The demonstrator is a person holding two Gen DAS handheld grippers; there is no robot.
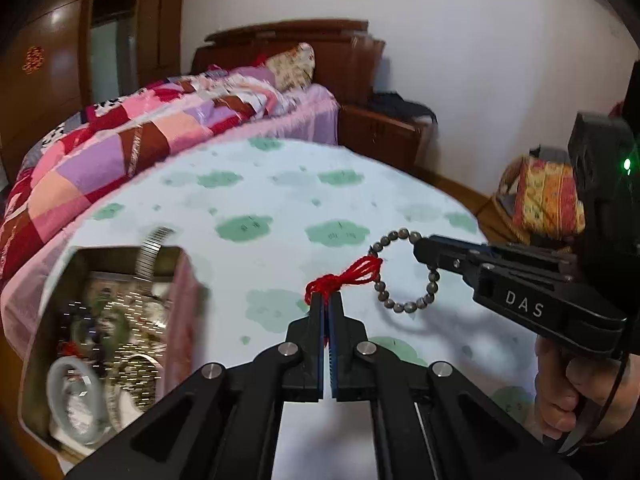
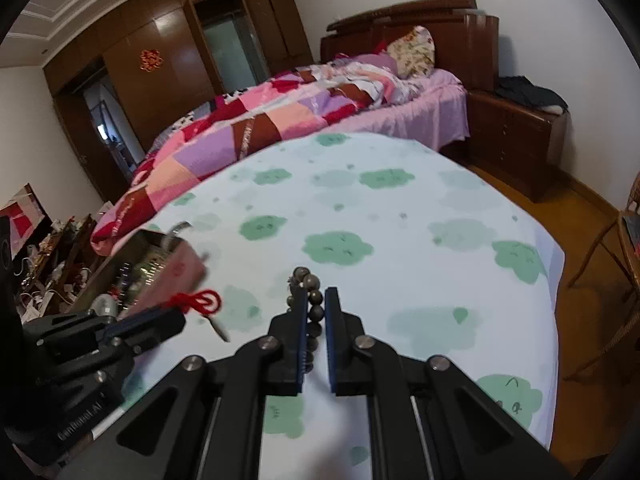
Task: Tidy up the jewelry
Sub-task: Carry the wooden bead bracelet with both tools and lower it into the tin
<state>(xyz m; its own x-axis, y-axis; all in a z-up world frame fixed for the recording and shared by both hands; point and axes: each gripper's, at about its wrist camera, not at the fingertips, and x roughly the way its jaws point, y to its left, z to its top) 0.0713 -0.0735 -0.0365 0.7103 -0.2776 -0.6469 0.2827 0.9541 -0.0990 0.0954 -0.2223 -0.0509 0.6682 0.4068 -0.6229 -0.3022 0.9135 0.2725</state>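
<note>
Two grippers share one bead bracelet [image 1: 404, 276] above the table [image 1: 280, 200]: its red cord [image 1: 344, 278] is clenched by the left gripper [image 1: 327, 300], its beads apparently gripped by the right gripper [image 2: 316, 300], probably for untangling. An open box [image 1: 48, 312] of jewelry waits near left.

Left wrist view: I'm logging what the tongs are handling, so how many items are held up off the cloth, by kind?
Beaded bracelet, held by the right tongs: 1
Red cord, tangled with the bracelet, pinched by the left tongs: 1
Total: 2
The jewelry box's contents are too blurred to count.
</note>
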